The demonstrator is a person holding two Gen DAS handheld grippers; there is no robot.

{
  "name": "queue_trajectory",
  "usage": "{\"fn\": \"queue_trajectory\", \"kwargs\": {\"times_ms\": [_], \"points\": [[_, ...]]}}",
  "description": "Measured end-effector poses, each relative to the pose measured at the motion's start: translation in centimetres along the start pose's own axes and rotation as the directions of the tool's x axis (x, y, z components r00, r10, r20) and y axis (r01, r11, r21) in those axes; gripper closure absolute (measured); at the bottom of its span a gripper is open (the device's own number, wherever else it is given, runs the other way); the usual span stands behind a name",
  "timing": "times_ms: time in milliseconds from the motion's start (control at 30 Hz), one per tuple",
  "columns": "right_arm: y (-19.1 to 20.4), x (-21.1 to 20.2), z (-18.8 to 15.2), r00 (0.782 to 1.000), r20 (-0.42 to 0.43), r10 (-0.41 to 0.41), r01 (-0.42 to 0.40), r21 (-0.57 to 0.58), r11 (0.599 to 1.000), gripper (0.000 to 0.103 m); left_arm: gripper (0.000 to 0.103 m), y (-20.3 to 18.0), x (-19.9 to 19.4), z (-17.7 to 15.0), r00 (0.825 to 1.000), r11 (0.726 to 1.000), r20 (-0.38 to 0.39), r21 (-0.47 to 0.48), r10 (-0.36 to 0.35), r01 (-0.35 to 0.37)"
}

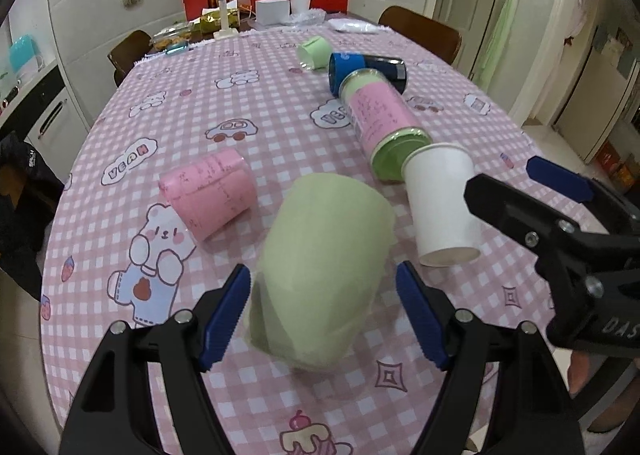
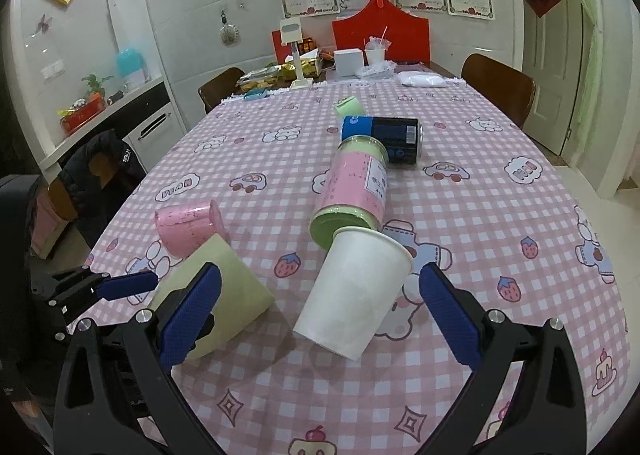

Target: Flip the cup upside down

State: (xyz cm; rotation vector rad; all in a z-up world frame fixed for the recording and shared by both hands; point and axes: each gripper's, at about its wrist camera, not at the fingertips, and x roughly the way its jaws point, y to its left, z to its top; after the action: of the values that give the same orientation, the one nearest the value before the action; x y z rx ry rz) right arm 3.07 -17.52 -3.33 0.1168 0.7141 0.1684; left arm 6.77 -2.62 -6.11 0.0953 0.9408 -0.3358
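Right now your left hand-held gripper (image 1: pixel 322 319) stands spread wide around the pale green cup (image 1: pixel 324 275), which fills the lower centre of the left wrist view; neither blue pad seems to press on it, though the cup is blurred and I cannot tell whether it rests on the bench (image 1: pixel 248 103) or is tipping. Your right hand-held gripper (image 2: pixel 320 319) is likewise released, its fingers either side of the white paper cup (image 2: pixel 352 291) lying on its side at the lower centre of the right wrist view, not touching it. That white cup's base butts against the pink-and-green canister (image 2: pixel 354 191), which in turn lies against the dark blue can (image 2: pixel 384 139) higher in the frame. The risk, as I judge it, is twofold: close too hard on the paper cup and its thin wall will crumple; nudge it before you have a grasp and it may roll or push the canister along the checked cloth. The green cup looks unsettled, so it could topple toward the pink cup (image 1: pixel 208 195) at centre left.
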Motion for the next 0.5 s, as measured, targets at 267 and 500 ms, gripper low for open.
{"fn": "queue_trajectory", "kwargs": {"times_ms": [267,500], "points": [[1.8,-1.3,0.1,1.000,0.007,0.025,-0.025,0.020,1.000,0.008,0.029,1.4,-3.2,-0.7,0.996,0.999,0.088,-0.030,-0.016,0.019],[4.4,-0.9,0.2,0.997,-0.017,0.076,-0.075,0.062,0.995,0.008,0.029,4.9,-5.4,-1.3,0.982,0.992,0.160,-0.095,0.099,-0.085]]}}
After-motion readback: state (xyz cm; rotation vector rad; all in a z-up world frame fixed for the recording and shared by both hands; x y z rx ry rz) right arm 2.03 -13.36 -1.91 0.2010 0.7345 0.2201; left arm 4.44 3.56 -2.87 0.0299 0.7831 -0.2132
